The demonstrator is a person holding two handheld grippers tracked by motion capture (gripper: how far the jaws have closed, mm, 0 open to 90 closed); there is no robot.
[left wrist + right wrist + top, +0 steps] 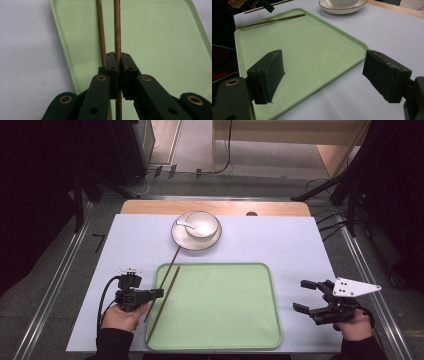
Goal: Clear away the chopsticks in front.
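- High view, far left: the left gripper (159, 293), black with a trailing cable, is held in the person's left hand (124, 316) just beside the left rim of the tray, its jaws pointed toward the tray.
- Left gripper view: the jaws are seen pinched tight on a thin brown wooden chopstick (117, 37), which runs straight up between the pads — a second thin brown wooden chopstick (101, 32) lies just beside it, over the tray's left edge.
- In the high view, the held chopstick (170, 269) slants up toward the plate, while the second chopstick (163, 304) lies along the left side of the flat pale green rectangular tray (225, 310).
- Beyond the tray, a round white plate with a dark rim (182, 241) is seen on the pale blue table cover (290, 245); a white bowl (202, 224) with a small white spoon (185, 224) rests on it.
- At the far right, the right gripper (306, 296) is held just beside the tray's right edge — its jaws stand wide apart with nothing between them.
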